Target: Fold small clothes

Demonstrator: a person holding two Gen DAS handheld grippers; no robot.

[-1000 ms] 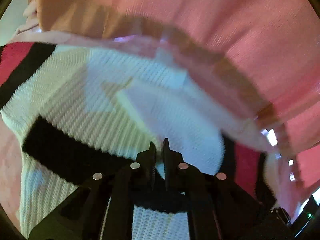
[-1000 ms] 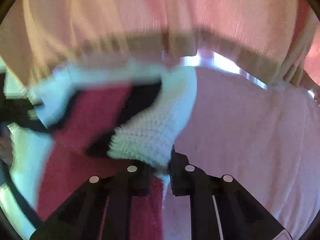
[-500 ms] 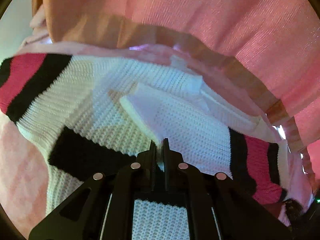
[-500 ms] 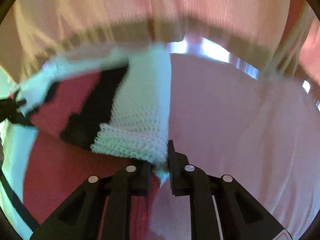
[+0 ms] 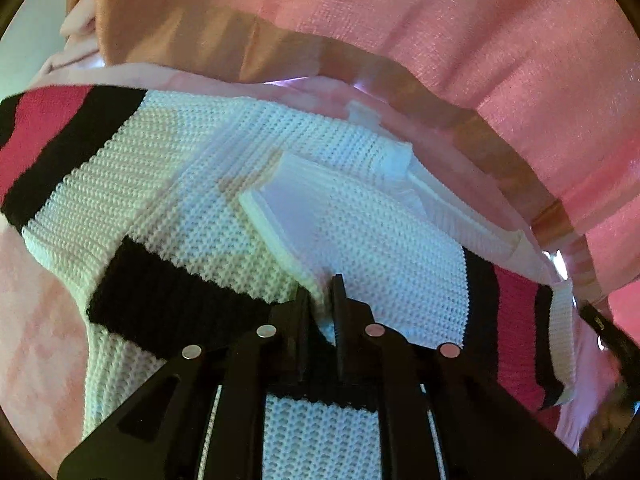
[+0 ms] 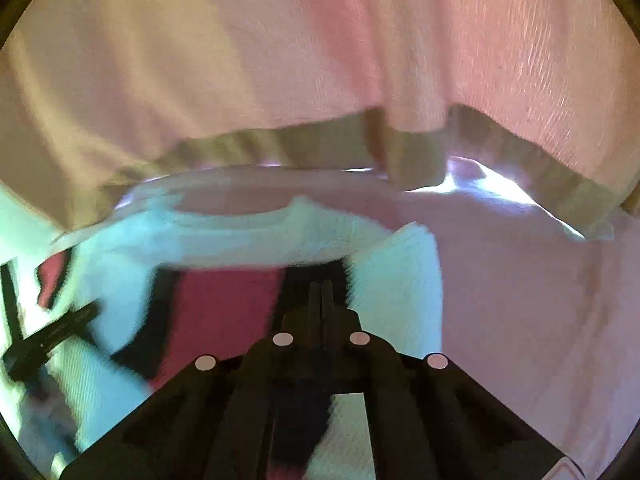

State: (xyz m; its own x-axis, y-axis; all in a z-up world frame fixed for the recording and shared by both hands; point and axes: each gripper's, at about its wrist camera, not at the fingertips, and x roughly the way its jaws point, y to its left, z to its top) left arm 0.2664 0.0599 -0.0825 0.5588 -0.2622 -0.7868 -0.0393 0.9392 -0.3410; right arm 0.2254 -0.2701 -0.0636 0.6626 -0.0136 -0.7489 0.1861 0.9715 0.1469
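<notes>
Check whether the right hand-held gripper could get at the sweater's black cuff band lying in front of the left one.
Probably not directly. The right hand-held gripper looks shut on the sweater, and the black cuff band sits beside the left hand-held gripper, which pinches the knit close by and crowds that approach.

The sweater (image 5: 360,220) is a chunky, coarse-looking matt knit with ribbed edges, lying on a soft, matt pink cloth (image 5: 36,320) under a faintly sheened, fine-woven pink curtain (image 5: 480,40), while the left gripper (image 5: 320,300) looks like matt black plastic with small shiny metal studs.
</notes>
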